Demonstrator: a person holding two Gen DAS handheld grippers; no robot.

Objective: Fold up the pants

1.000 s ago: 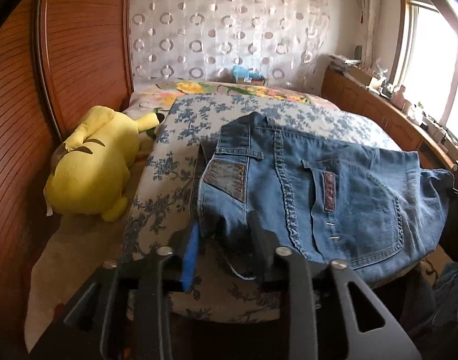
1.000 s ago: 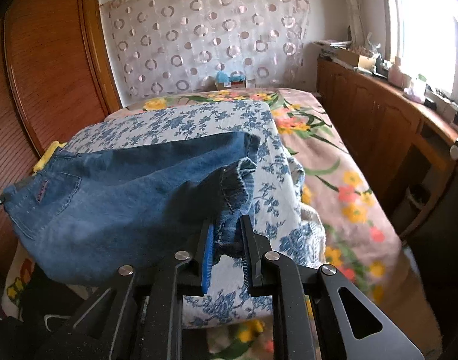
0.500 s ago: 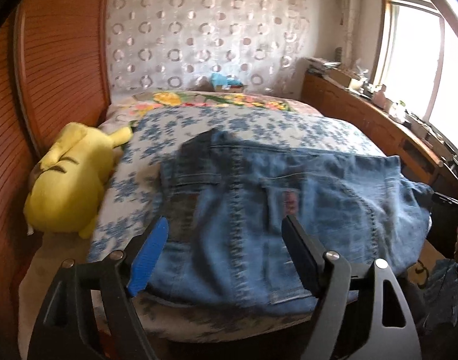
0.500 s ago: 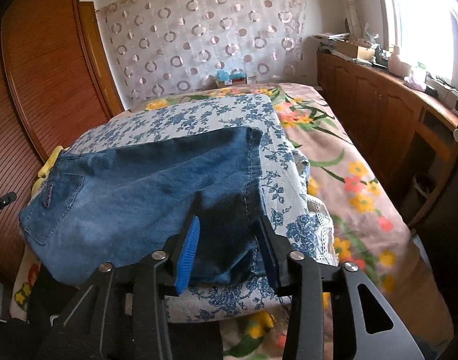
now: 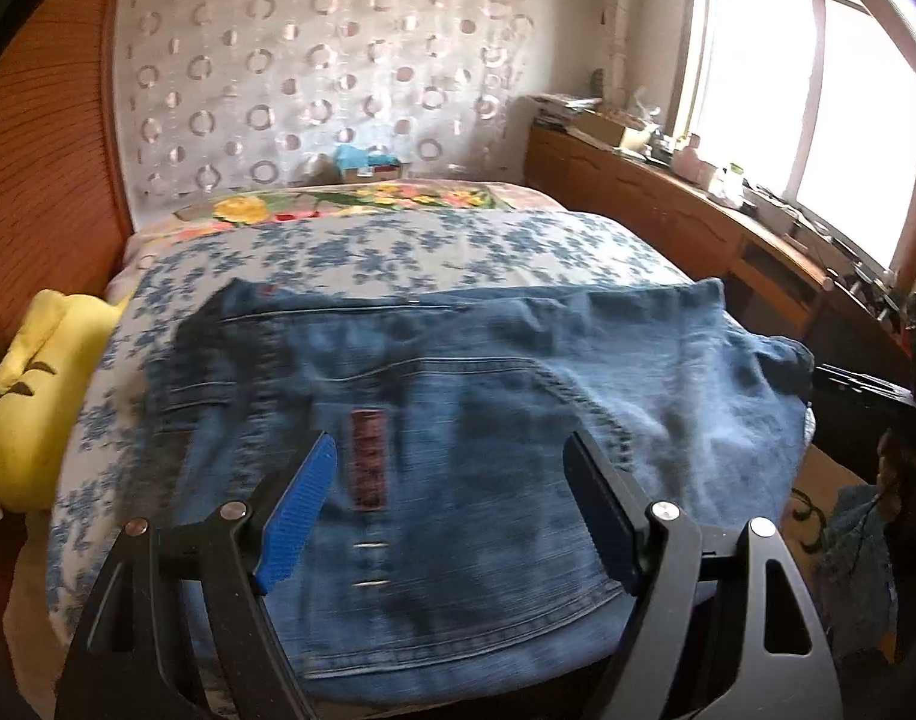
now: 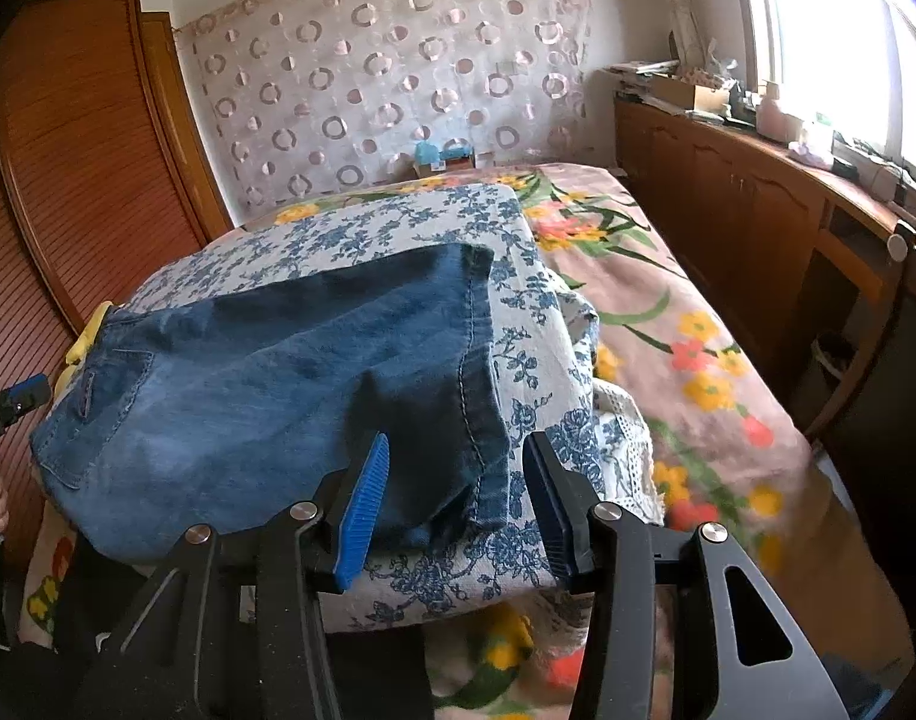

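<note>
Both tongs off the cloth right now. Left tongs (image 5: 449, 501) stand wide apart, hovering over the seat end of the jeans (image 5: 458, 420), nothing between the pads. Right tongs (image 6: 455, 498) are partly apart and opening; the hem corner (image 6: 482, 480) sits in the gap but the blue pad (image 6: 362, 504) isn't pressing on it

Jeans lie folded on the blue-flowered quilt (image 6: 398, 228) at the near edge of the bed (image 6: 728, 372). Long axis runs side to side between my two hands: back pocket and red label (image 5: 368, 459) on the left hand's side, leg hems on the right hand's side. Near edge of the denim hangs slightly over the quilt edge, directly below both tongs

What the next fold turns on, I think: the hem end is just ahead of the right tongs, so the right hand is the nearer one to carry it across toward the pocket end. Left hand is placed to pin or take the waist

Around: yellow plush toy (image 5: 44, 396) at the left edge of the quilt, beside the waistband but not touching as far as I can tell. Wooden wardrobe (image 6: 80, 180) on the left, cabinet (image 6: 758, 228) under the window on the right, both well apart from the jeans. Small box at the far end of the bed, out of the way. Nothing blocks a sideways fold; left view is slightly blurred
</note>
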